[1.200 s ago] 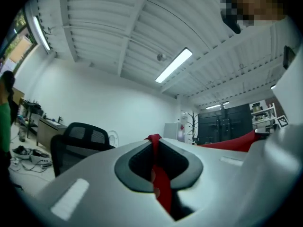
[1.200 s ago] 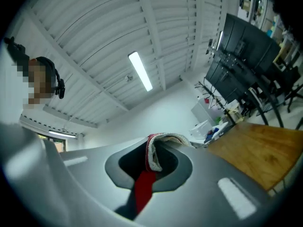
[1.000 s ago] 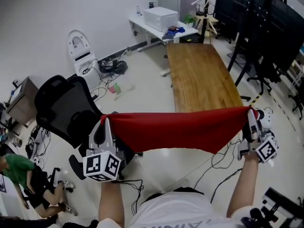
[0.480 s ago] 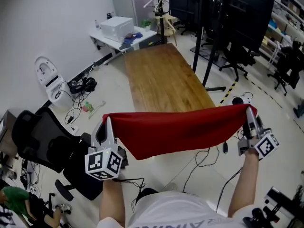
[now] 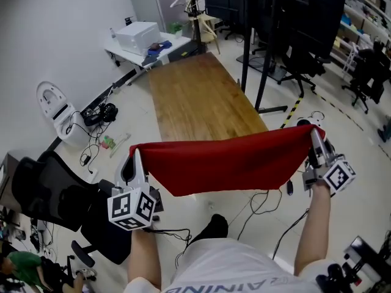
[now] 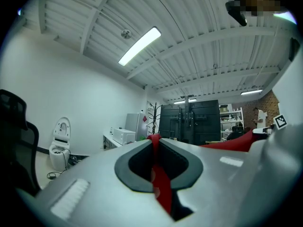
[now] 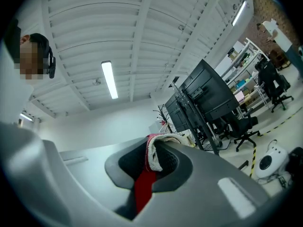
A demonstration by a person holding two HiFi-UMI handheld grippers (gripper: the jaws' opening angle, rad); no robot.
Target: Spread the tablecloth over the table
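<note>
Lab-style office workspace: long bare wooden table (image 5: 201,99), large black screens on stands (image 5: 287,11), black mesh office chair (image 5: 43,191), loose black cables on the pale floor (image 5: 101,112), storage shelves (image 5: 369,8), boxy white machine (image 5: 138,37).

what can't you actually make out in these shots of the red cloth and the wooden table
- Near end of the wooden table: head view, hidden behind the hanging tablecloth.
- Far face of the tablecloth and any folds there: head view, only its near side shows.
- Items on the white side table: head view, too small to name.

One red tablecloth (image 5: 226,163), one wooden table (image 5: 195,99), two grippers (image 5: 135,156) (image 5: 314,134).
</note>
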